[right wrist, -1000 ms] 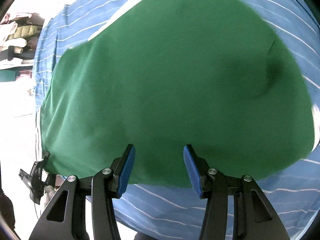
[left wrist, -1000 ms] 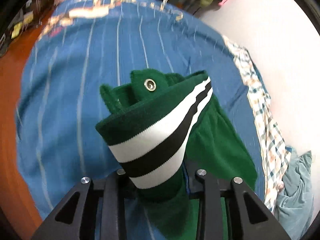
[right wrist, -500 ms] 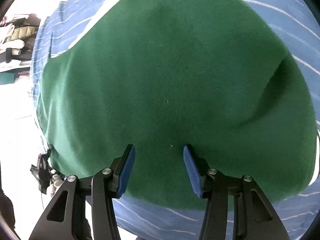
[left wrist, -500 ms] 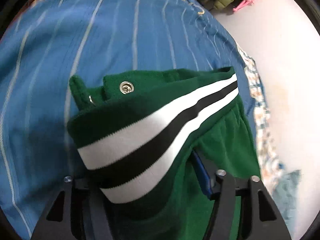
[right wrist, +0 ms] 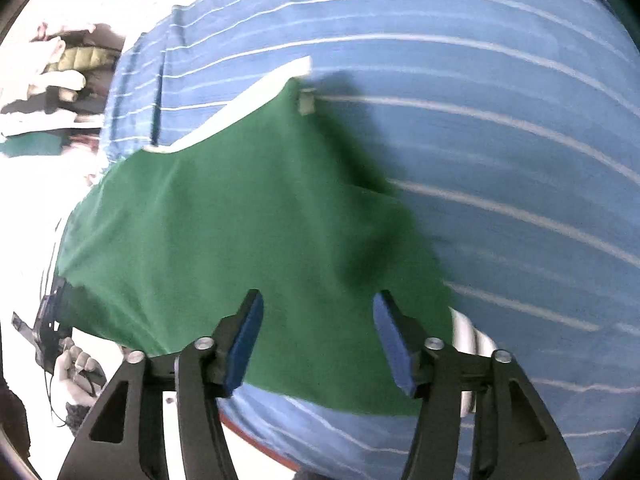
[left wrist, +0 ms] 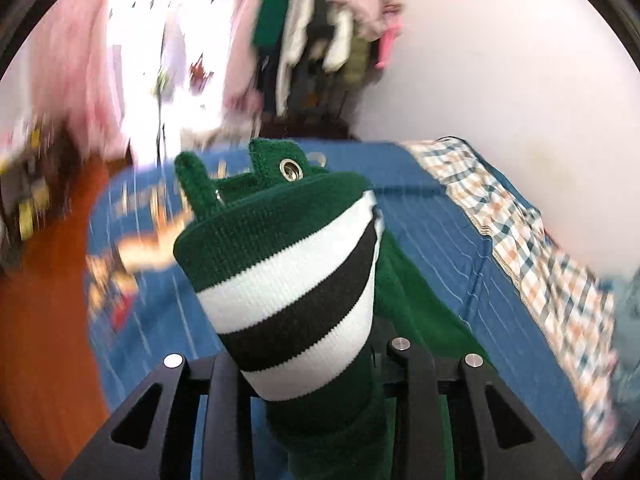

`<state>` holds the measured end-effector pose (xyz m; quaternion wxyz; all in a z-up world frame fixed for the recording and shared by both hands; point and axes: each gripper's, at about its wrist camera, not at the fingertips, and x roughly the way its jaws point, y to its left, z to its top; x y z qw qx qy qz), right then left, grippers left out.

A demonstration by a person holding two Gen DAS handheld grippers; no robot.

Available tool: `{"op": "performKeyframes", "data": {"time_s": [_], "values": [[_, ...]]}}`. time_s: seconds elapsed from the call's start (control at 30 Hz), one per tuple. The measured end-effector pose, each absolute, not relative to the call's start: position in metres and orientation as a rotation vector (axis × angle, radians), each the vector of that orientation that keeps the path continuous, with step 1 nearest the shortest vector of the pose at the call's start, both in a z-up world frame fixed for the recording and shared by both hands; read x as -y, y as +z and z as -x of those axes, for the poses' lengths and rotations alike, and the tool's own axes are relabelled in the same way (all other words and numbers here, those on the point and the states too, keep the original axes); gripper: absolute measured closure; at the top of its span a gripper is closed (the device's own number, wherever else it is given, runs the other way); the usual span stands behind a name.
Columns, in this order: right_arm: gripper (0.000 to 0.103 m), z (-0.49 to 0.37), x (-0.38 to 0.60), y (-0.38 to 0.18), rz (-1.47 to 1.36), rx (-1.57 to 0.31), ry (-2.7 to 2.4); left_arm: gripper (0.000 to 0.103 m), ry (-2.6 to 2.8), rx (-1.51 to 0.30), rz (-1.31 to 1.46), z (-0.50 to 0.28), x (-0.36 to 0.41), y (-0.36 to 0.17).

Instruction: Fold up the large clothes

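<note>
A large green garment (right wrist: 248,232) lies spread on a blue striped bedsheet (right wrist: 500,100). My left gripper (left wrist: 316,376) is shut on its ribbed hem (left wrist: 292,280), which has white and black stripes and a metal snap, and holds it up above the bed. The fingertips are hidden by the cloth. My right gripper (right wrist: 318,340) is open and empty, hovering over the near edge of the green cloth; its blue pads (right wrist: 244,344) touch nothing. The other gripper and the hand holding it show at the left edge (right wrist: 48,340).
A plaid cloth (left wrist: 532,248) lies along the bed's right side by a white wall (left wrist: 500,60). Hanging clothes (left wrist: 320,24) are beyond the bed. An orange-brown floor (left wrist: 44,320) is on the left. A white striped hem (right wrist: 466,336) peeks out by my right finger.
My left gripper has lifted and tilted up with the hem, so the room beyond shows. My right gripper has pulled back from the garment, and more blue sheet shows around the cloth.
</note>
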<state>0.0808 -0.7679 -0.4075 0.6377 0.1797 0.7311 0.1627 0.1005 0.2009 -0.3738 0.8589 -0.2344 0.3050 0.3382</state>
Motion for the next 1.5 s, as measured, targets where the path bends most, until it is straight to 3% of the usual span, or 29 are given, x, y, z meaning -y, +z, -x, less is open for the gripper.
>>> {"op": "performKeyframes", "data": {"time_s": [0.17, 0.37, 0.6, 0.87, 1.03, 1.07, 1.17, 1.5], "values": [[0.041, -0.054, 0.762, -0.455, -0.444, -1.767, 0.382, 0.078, 0.545, -0.647, 0.308, -0.114, -0.139, -0.337], [0.041, -0.041, 0.775, -0.465, -0.591, -1.748, 0.381, 0.079, 0.175, -0.694, 0.41, -0.134, -0.014, -0.326], [0.041, -0.017, 0.839, -0.441, -0.718, -1.713, 0.331, 0.08, -0.113, -0.877, 0.4, -0.152, 0.133, -0.383], [0.041, 0.018, 0.928, -0.438, -0.605, -1.764, 0.096, 0.08, -0.145, -1.111, 0.261, -0.156, 0.212, -0.473], [0.024, 0.025, 0.949, -0.423, -0.55, -1.702, 0.073, 0.074, -0.106, -1.155, 0.122, -0.155, 0.212, -0.452], [0.02, 0.032, 0.961, -0.415, -0.537, -1.675, 0.096, 0.066, -0.103, -1.153, 0.115, -0.155, 0.205, -0.444], [0.018, 0.018, 0.947, -0.398, -0.505, -1.621, 0.165, 0.009, -0.093, -1.154, 0.16, -0.144, 0.184, -0.427], [0.017, -0.024, 0.852, -0.369, -0.609, -1.593, 0.442, 0.008, 0.353, -1.134, 0.196, -0.079, 0.064, -0.394]]}}
